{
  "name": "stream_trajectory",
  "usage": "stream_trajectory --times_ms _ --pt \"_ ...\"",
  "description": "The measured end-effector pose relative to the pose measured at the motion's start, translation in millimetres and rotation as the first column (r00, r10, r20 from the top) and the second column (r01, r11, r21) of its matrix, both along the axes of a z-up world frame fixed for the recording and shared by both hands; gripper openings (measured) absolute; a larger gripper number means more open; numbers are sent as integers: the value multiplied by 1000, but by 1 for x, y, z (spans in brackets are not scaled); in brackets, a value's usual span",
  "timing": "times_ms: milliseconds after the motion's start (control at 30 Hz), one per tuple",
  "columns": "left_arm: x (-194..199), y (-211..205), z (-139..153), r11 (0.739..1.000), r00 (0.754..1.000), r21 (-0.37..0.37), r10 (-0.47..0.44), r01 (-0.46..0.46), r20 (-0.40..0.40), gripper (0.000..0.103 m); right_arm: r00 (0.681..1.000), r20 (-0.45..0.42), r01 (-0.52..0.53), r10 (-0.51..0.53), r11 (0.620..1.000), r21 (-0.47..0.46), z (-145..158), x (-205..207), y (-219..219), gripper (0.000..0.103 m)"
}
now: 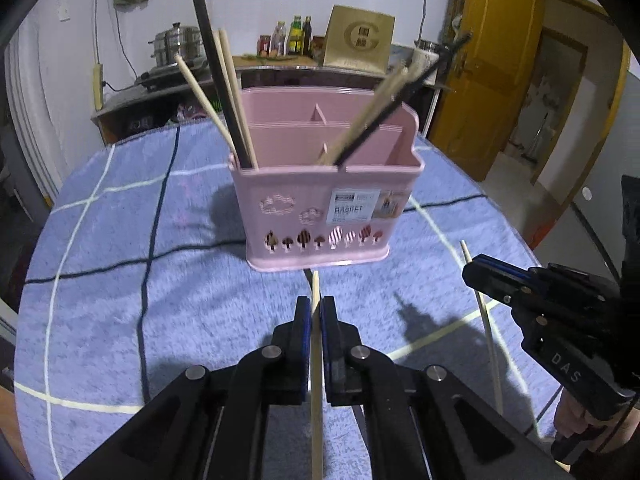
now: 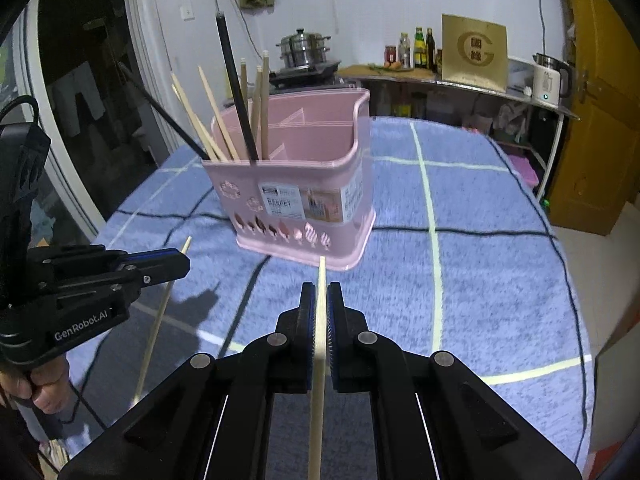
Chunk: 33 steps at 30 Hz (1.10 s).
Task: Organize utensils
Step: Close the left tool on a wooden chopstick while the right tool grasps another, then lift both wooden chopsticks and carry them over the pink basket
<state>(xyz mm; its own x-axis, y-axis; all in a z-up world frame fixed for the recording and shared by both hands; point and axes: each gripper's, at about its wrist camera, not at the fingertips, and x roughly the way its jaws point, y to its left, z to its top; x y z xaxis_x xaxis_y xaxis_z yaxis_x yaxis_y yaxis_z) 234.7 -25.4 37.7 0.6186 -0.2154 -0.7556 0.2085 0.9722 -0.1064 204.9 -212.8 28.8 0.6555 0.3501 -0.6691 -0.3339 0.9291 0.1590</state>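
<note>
While clamped in left tool point(image 1: 316, 312), pale wooden chopstick point(image 1: 316, 400) straight, slim.

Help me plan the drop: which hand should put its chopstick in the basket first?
Probably left: the left gripper faces the basket squarely, its chopstick aimed there. The right gripper sits off its corner.

On the white sticker label point(image 1: 352, 206) stuck to the front of the pink plastic utensil basket point(image 1: 280, 184) we read "BASKET" (the smaller print around it is too fine for us). The black body of the right gripper point(image 1: 470, 276) carries the letters "DAS". On the black left gripper point(image 2: 182, 264) we read "GenRobot.AI" in white. The gold cardboard box point(image 2: 474, 54) on the back counter shows a large "G" enclosing two Chinese characters we cannot make out.
</note>
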Motion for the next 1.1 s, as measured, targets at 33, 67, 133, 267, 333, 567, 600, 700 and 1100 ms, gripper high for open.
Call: stream_trajectory --times_ms 33,67,133,267,333,567,600,700,1100 --pt "-1 1 5 1000 1000 -3 -1 1 9 5 1000 7 0 0 1000 4 3 0 0 5" --pt "-2 1 8 1000 1000 -6 -1 1 17 5 1000 15 1 -1 1000 10 7 -2 -1 5" --pt "-5 2 19 1000 999 -13 -5 6 41 5 999 33 0 -1 1000 21 14 -3 -1 5" --pt "-12 1 37 1000 996 -21 -17 19 85 5 998 60 1 -3 999 35 27 -6 -2 5" --pt "-15 1 46 999 995 -25 -22 25 100 5 997 72 1 -4 999 41 33 -7 -2 5" --pt "-24 4 61 998 992 -42 -30 36 126 5 995 104 -4 -2 999 49 45 -13 -4 5" --pt "-25 3 61 998 991 -45 -31 37 127 5 994 108 -4 -2 999 51 46 -15 -4 5" --pt "-30 5 63 998 991 -51 -35 42 131 5 993 114 -4 -2 999 53 48 -19 -4 5" --pt "-55 15 68 997 989 -66 -40 50 142 5 990 141 -15 7 998 58 56 -36 -8 5"
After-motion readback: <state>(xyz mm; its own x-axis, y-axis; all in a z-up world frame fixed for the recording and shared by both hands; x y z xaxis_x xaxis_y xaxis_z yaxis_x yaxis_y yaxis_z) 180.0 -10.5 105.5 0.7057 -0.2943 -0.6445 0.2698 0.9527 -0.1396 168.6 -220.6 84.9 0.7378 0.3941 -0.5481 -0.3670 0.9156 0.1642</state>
